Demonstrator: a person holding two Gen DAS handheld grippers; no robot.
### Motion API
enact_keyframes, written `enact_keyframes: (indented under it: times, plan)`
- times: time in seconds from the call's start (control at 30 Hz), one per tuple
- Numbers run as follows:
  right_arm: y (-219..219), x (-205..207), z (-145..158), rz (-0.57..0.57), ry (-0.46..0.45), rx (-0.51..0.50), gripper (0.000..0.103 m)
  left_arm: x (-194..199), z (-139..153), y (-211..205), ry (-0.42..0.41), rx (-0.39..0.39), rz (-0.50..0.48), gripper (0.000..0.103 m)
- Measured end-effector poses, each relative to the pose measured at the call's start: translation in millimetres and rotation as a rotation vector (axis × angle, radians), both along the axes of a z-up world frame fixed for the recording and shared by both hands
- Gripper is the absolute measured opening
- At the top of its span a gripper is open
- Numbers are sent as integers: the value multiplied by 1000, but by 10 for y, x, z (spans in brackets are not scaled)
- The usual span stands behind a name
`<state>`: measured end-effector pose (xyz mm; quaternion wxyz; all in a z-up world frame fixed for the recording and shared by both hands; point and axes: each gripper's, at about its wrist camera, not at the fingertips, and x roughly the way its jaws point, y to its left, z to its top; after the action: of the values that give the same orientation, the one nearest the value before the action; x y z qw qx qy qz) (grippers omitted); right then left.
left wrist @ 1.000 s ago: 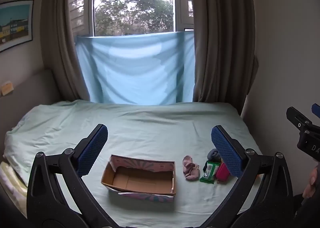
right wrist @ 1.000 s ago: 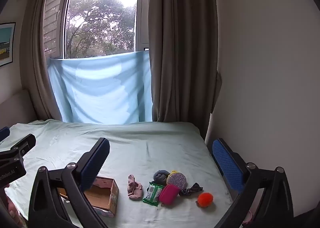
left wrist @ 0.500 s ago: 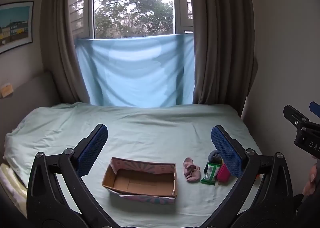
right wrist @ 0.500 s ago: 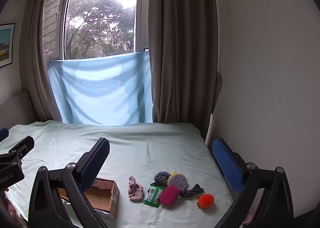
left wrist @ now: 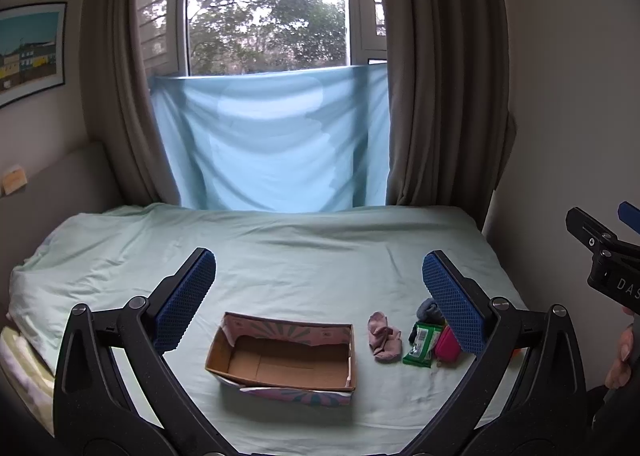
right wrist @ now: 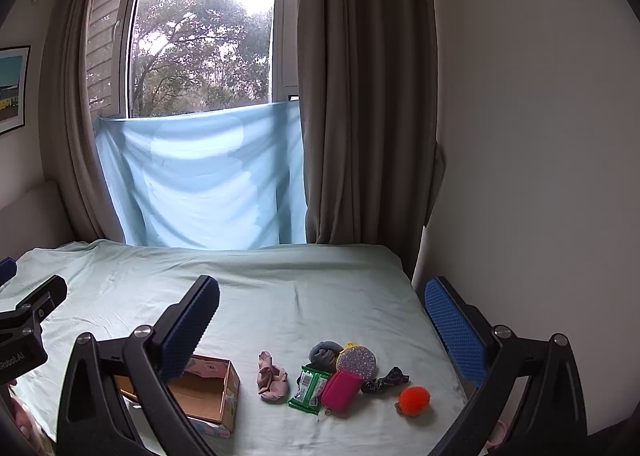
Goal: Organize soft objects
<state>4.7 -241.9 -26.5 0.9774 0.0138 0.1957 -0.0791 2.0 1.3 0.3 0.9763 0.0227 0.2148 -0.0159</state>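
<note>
An empty cardboard box [left wrist: 285, 358] [right wrist: 208, 392] lies open on the pale green bed. To its right sit a pink sock [left wrist: 385, 338] [right wrist: 272, 376], a green wipes pack [left wrist: 421, 344] [right wrist: 310, 388], a magenta pouch [left wrist: 443, 344] [right wrist: 341, 390], a grey sock [right wrist: 325, 352], a glittery round purse [right wrist: 356, 360], a dark scrunchie [right wrist: 386, 379] and an orange pom-pom [right wrist: 414, 400]. My left gripper [left wrist: 319, 302] hovers open above the box. My right gripper [right wrist: 322, 330] hovers open above the pile. Neither holds anything.
The bed [left wrist: 280, 256] runs back to a light blue cloth [left wrist: 272, 143] hung under the window, with brown curtains either side. A wall [right wrist: 540, 135] bounds the bed on the right. A headboard [left wrist: 52, 191] stands at the left. A hand [left wrist: 622, 356] shows at the right edge.
Both cameras have tilted slightly upward, so the box and the pile sit a little lower in view. Both grippers stay open and hold nothing.
</note>
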Motion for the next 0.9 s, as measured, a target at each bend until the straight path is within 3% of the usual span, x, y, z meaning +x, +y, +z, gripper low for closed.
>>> enact_keyframes:
  times: [0.9]
  plan:
    - [12, -16, 38, -16, 3, 13, 103, -5, -18, 12, -9, -3, -17, 103]
